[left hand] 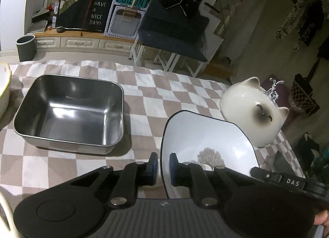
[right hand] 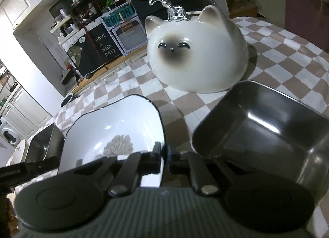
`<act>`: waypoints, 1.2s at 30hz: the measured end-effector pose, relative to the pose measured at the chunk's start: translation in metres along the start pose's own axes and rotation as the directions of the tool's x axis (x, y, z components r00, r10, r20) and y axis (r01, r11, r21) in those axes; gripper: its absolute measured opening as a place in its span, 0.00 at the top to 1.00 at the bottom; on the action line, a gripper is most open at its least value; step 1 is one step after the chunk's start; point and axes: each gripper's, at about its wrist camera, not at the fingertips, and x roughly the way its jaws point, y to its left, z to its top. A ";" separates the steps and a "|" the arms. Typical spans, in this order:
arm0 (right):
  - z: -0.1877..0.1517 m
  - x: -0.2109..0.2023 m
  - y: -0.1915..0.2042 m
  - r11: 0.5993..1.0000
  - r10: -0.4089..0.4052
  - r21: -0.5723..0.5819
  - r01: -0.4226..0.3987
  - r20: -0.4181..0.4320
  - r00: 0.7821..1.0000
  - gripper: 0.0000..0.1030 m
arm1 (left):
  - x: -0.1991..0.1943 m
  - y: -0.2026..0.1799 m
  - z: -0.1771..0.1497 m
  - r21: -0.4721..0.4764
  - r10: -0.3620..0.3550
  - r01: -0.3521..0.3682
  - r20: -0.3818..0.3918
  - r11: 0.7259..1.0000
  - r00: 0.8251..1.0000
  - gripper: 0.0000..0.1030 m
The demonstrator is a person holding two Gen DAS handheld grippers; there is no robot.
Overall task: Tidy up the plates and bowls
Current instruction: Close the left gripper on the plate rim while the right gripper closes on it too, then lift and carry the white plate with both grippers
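A white bowl with a thin black rim and a grey tree motif lies on the checked tablecloth. My left gripper straddles its left rim, one blue pad outside and one inside, shut on it. My right gripper is shut on the opposite rim, and part of it shows in the left wrist view as a black strap. An empty steel tray sits left of the bowl. A second steel tray sits right of it.
A cat-faced ceramic bowl lies upside down just behind the white bowl. A silver ornament stands behind it. A yellow-rimmed white bowl is at the far left edge. The table's far edge drops to the floor.
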 end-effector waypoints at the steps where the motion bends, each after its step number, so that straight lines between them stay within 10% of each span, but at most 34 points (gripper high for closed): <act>1: 0.000 0.000 0.000 1.000 0.000 -0.004 0.000 0.000 1.000 0.93 | 0.002 0.000 0.000 0.002 -0.002 0.002 -0.001 1.000 1.000 0.87; 20: 0.001 0.003 0.001 0.999 -0.002 -0.051 0.003 0.018 1.000 0.92 | 0.020 -0.014 -0.008 0.087 0.072 -0.072 0.001 0.994 0.997 0.91; 36: 0.009 -0.034 0.008 0.995 0.037 -0.099 -0.031 0.062 0.997 0.90 | -0.040 -0.047 -0.001 0.149 0.103 -0.115 0.082 0.982 0.991 0.91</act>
